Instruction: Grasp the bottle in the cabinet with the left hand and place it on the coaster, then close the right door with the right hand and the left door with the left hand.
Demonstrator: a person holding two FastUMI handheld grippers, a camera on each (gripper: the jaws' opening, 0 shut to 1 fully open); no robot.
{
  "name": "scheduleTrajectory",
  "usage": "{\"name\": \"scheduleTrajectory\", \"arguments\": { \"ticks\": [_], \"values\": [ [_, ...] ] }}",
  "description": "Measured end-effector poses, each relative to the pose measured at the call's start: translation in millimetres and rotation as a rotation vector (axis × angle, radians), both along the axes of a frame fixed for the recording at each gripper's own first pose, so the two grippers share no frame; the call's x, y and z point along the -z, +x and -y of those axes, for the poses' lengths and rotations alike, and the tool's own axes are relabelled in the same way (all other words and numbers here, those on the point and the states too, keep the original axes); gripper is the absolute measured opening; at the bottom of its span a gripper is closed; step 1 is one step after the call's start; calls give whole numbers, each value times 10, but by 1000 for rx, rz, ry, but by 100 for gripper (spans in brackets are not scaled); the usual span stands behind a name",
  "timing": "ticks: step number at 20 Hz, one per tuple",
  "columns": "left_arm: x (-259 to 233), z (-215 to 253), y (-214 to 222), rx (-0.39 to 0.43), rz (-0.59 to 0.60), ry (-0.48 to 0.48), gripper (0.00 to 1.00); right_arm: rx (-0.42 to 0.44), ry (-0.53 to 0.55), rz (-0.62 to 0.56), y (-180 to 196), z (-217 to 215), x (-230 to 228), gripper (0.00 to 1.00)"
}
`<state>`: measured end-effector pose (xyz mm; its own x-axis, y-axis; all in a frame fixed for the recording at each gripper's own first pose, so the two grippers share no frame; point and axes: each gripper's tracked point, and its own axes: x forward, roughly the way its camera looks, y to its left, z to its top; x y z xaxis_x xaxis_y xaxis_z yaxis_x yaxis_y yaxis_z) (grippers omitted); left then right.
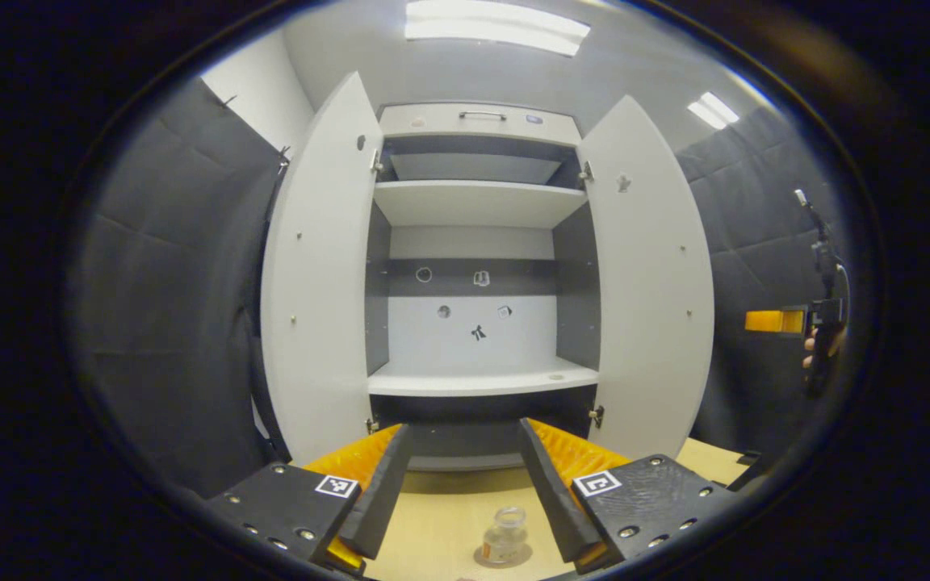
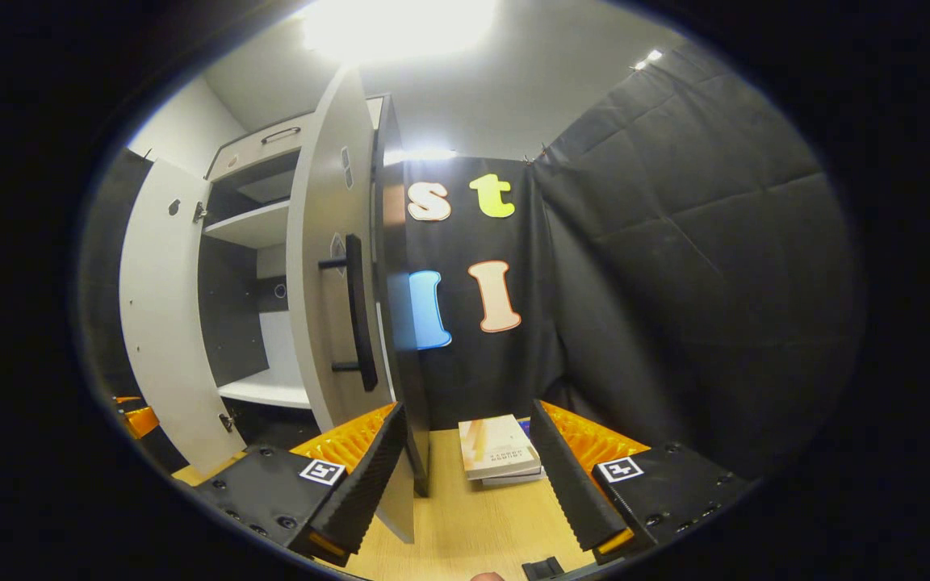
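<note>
bottle (image 1: 506,534): stood upright on the coaster (image 1: 502,557), on the table (image 1: 441,524) in front of the cabinet (image 1: 473,242).
left gripper (image 1: 465,492): released, fingers spread wide, bottle between and beyond them, untouched.
doors: left door (image 1: 316,282) and right door (image 1: 647,290) both stood open.
right gripper (image 2: 465,484): released, empty, just beside the right door's edge; books (image 2: 500,448) ahead.

black tongs (image 1: 465,492), orange ribbing, square markers
</note>
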<state>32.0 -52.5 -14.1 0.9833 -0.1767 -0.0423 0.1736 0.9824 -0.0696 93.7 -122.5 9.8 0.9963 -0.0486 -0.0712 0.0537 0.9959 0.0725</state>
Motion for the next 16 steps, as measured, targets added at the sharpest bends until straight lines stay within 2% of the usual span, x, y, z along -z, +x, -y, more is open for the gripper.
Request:
{"name": "scheduleTrajectory", "arguments": {
  "ticks": [5,7,11,15,16],
  "values": [
    [-89,-586,-130,-83,17,16,82,137,-55,32,177,113,-289,98],
    [-64,-809,-171,-116,11,2,81,166,-62,31,255,61,-339,97],
    [0,-1270,-223,-182,-2,9,82,179,-59,15,342,-108,-334,98],
    [58,-1724,-292,-241,-7,21,82,144,-47,-10,357,-337,-252,98],
    [89,-1830,-307,-255,-12,21,82,161,-52,-10,355,-336,-246,98]
  ]
}}
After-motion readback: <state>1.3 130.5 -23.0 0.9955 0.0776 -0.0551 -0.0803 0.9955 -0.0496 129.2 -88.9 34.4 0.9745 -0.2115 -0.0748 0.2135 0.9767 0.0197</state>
